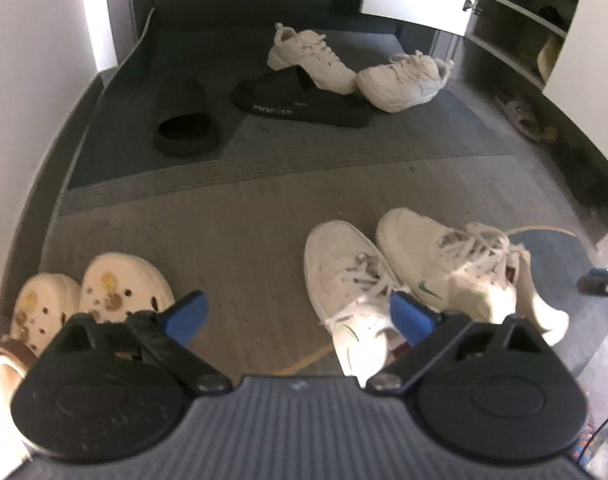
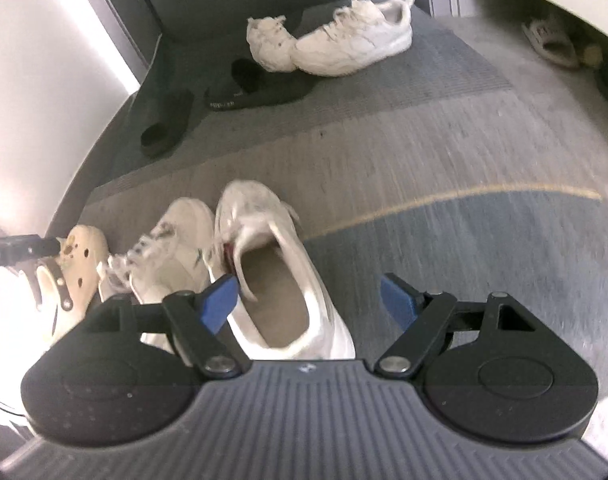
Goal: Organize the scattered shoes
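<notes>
Left wrist view: left tool (image 1: pixel 297 314) tilted floorward, spread wide, empty; cream clogs (image 1: pixel 91 300) left, green-logo sneakers (image 1: pixel 416 276) right, open shoe cabinet (image 1: pixel 520 28) beyond. Right wrist view: right tool (image 2: pixel 308 300) angled down, parted, gripping nothing, one sneaker's (image 2: pixel 279 280) opening between the blue pads, untouched.

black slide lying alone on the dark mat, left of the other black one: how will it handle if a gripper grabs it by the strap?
The black slide looks like moulded foam or rubber, so probably light. Its strap forms a wide open arch; it will likely flex under the pads rather than crush. Held by the strap, the sole will probably hang and swing. It sits flat on the mat, so unlikely to roll.
</notes>
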A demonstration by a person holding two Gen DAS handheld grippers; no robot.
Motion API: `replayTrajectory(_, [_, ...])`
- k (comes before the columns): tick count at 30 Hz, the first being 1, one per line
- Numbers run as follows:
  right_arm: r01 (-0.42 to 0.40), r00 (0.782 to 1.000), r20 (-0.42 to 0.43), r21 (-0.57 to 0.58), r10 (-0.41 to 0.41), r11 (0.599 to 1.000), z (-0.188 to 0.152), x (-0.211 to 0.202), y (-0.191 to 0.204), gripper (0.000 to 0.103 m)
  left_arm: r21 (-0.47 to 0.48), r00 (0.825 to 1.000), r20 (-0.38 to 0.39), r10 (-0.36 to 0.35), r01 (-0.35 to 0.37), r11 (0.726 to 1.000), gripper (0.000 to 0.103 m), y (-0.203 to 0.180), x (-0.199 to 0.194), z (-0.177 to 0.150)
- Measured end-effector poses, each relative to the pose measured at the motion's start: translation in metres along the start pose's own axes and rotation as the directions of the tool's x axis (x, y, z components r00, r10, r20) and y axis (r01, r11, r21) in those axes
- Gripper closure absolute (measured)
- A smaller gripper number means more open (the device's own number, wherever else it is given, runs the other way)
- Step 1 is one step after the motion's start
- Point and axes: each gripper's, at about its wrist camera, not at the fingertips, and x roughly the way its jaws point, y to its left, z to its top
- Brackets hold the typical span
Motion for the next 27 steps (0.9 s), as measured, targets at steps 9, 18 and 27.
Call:
replayTrajectory(9, [-0.016,0.999,-0.051,0.038,0.018,0.999,-0.013,0.014,0.016,0.023,0.031,0.999,0.009,0.05,-0.05,0.998,0.003,0.01,-0.008,-0.014])
replayTrajectory(18, [0.0,0.998,-0.055,0.111,0.006,0.994,-0.037,0.018,0.009,0.023,-0.03,0.997,-0.04,0.07,-0.071,0.997,0.003,0.037,-0.006,-0.021])
replayTrajectory(27, [0.024,0.993,-0.117,-0.068,-0.032,0.997,-0.004,0.011,0.0,0.023,-0.034,0.988,-0.083,0.132,-0.136,0.99,0.002,0.06,-0.005,-0.034])
